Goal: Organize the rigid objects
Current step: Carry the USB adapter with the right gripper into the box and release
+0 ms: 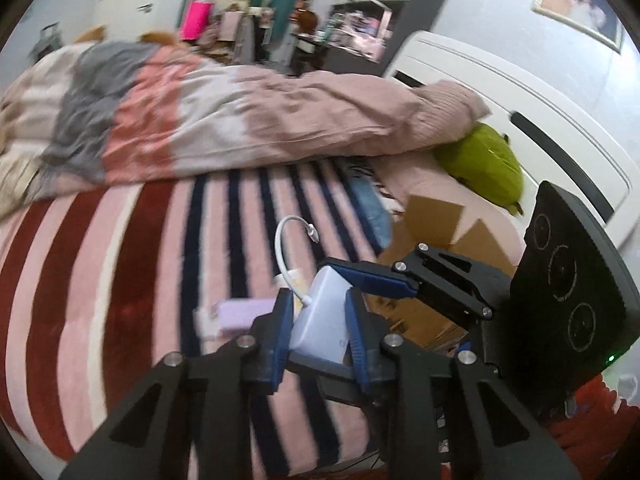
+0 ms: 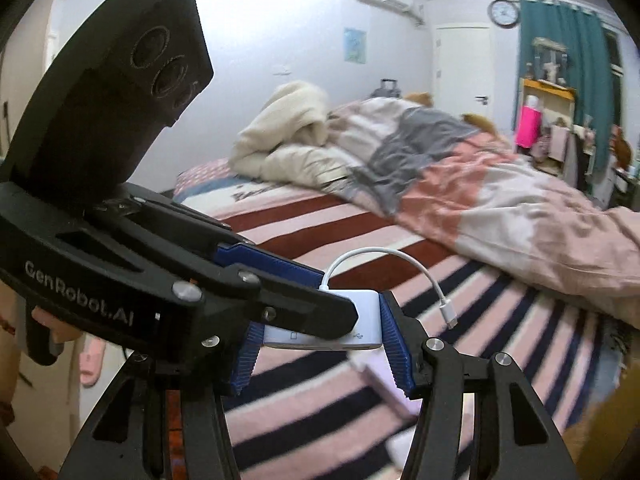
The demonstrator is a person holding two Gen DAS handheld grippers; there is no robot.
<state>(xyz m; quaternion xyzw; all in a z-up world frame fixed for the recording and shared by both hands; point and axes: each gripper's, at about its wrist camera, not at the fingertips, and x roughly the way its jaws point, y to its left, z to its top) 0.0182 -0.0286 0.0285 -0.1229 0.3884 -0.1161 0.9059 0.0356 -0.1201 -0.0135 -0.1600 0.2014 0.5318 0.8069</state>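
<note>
Presently, item: white adapter hub [image 1: 320,316], light, rigid, smooth-cased, limp cable, held above the striped bed [image 1: 120,280]; left claw [image 1: 320,334] and right claw [image 2: 320,336] both clenched across its flat body, likely the surest hold.

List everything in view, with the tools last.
Adapter hub: one, white with a short cable, held above the bed.
Small box: one, lilac, on the striped blanket.
Cardboard box: one, brown, near the headboard.
Cushion: one, green, by the headboard.
Duvet: one, pink, grey and white, across the bed.
Left tool: black with blue pads, shut on the hub.
Right tool: same, also gripping the hub.
</note>
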